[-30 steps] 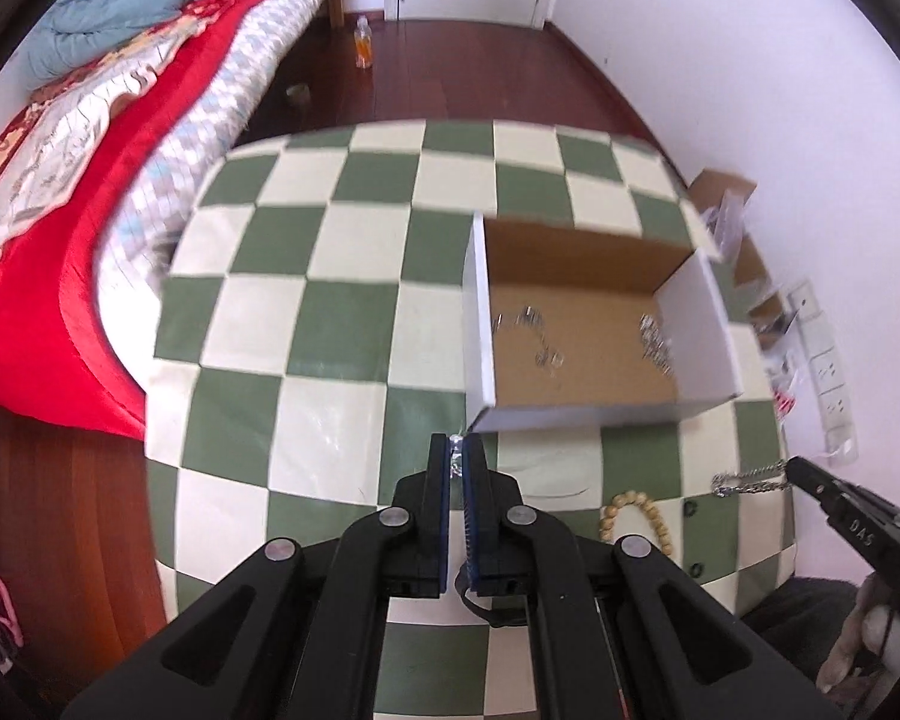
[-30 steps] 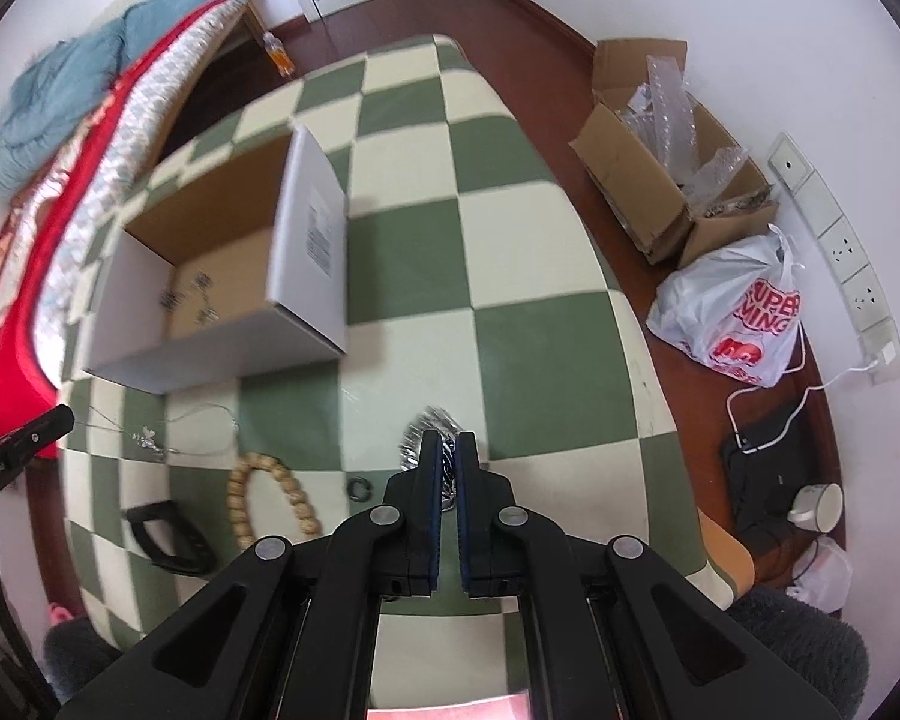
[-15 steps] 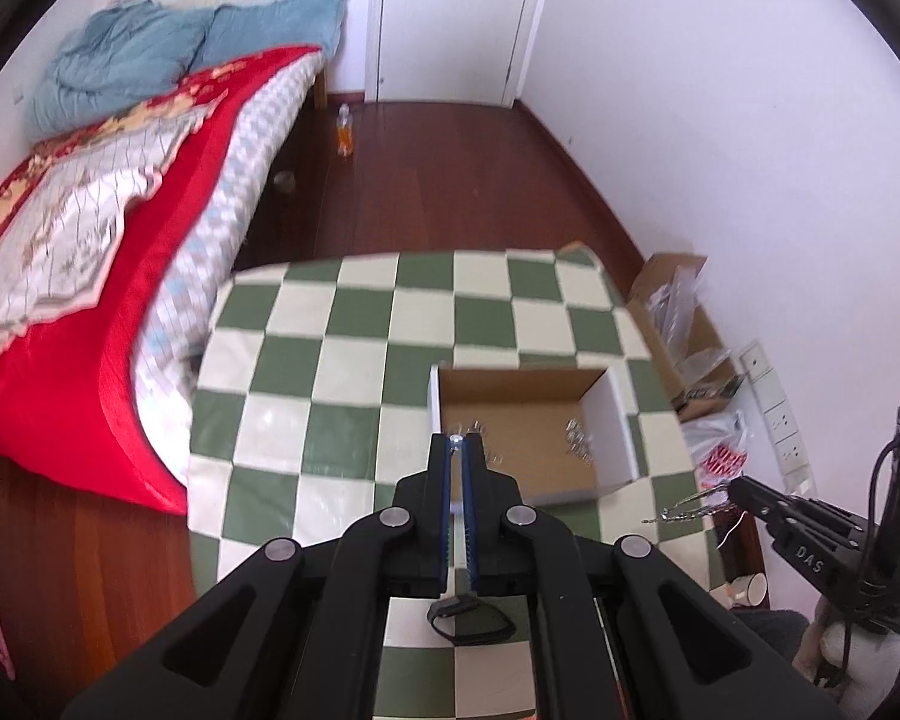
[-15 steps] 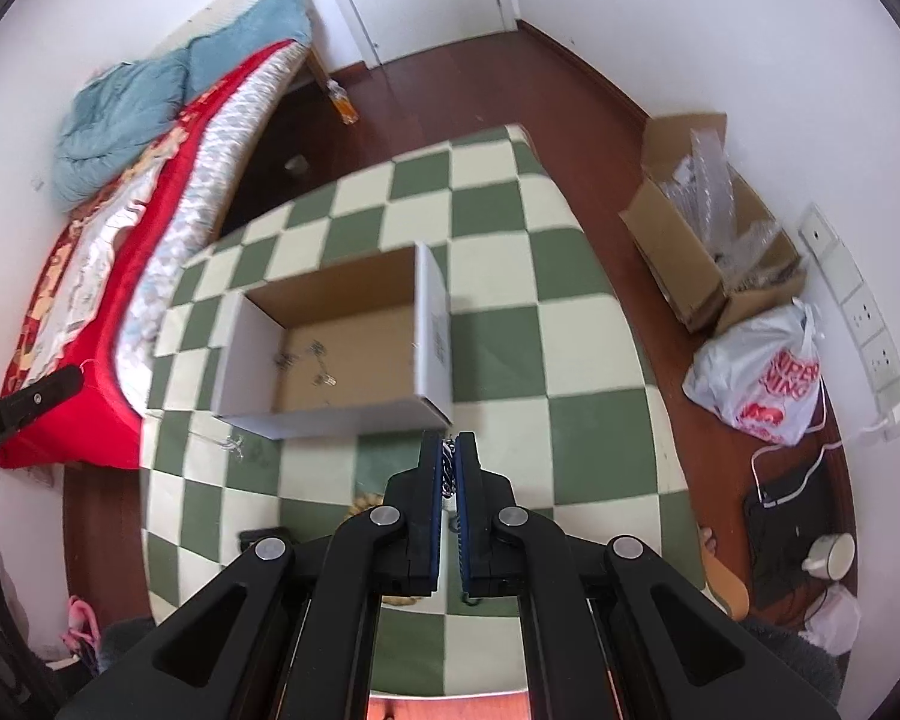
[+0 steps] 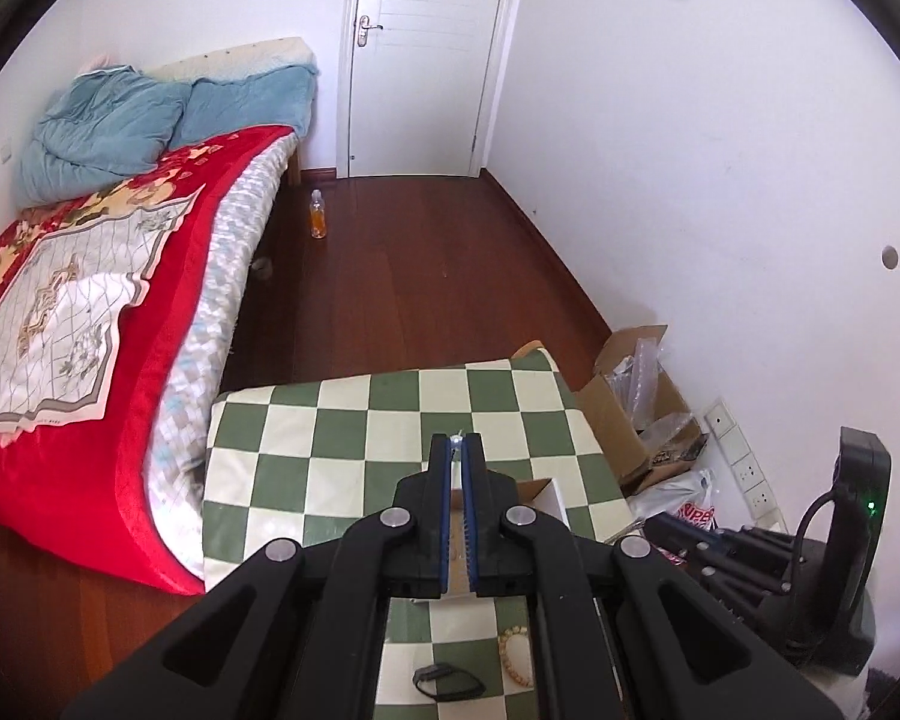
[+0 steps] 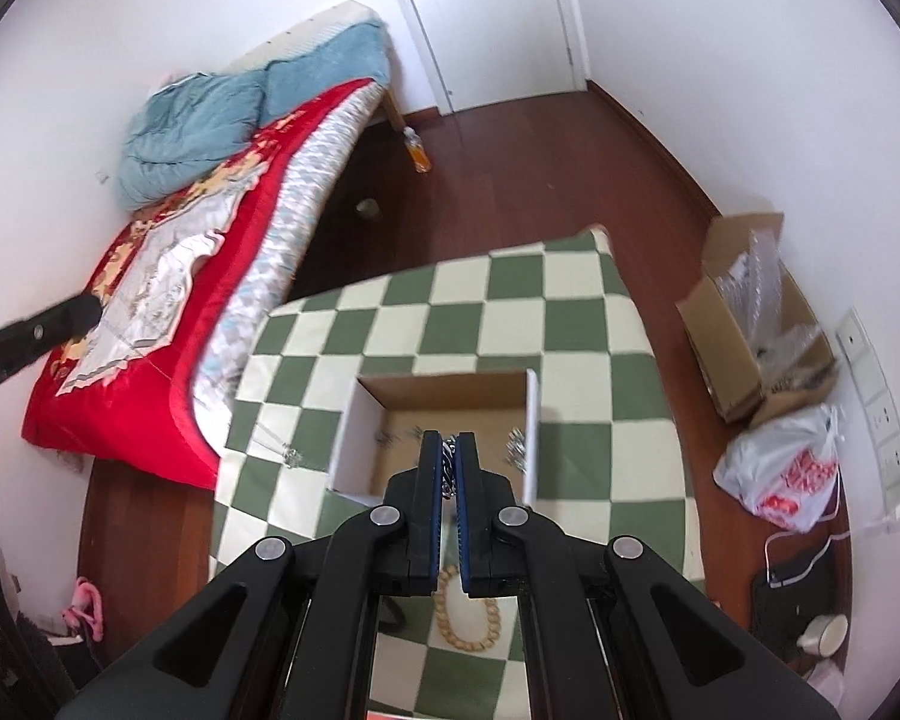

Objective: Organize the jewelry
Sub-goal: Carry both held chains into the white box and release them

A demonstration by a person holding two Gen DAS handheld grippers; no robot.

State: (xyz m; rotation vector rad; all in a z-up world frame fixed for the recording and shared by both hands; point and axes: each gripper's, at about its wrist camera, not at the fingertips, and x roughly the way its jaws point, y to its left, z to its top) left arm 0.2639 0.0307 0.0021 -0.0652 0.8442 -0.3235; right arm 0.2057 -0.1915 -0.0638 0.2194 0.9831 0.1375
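Holding jewelry above the checkered tabletop (image 6: 576, 312), so the step in hand looks like carry-to-box; sorting is only partly done, since some pieces sit in the box and others lie outside it.

The next move calls for bringing each held piece over the open top of the cardboard box (image 6: 531, 420) and low enough that a limp chain pools inside instead of draping over a wall. Only then should the grip be let go.

- Tabletop: soft-looking cloth cover, green and cream squares, rounded at the edges.
- Box: rectangular, open top, white outer walls, brown raw cardboard inside, thin stiff walls. Small silver pieces (image 6: 515, 447) lie on its floor.
- Right gripper (image 6: 448, 441): black plastic with blue ribbed pads, clenched on a silver chain (image 6: 448, 468) of shiny metal links. It is above the box's near side.
- Left gripper (image 5: 461, 444): same build, clenched. A tiny silvery piece (image 5: 461, 435) shows at the tips; cannot tell what it is.
- Beaded bracelet (image 6: 468, 618): a loop of round tan beads that look like wood, on the tabletop in front of the box.
- Black band (image 5: 447, 675): a flat dark loop beside the bracelet.
- Thin chain (image 6: 282, 450): a fine silver strand just left of the box; cannot tell whether it lies flat or hangs.
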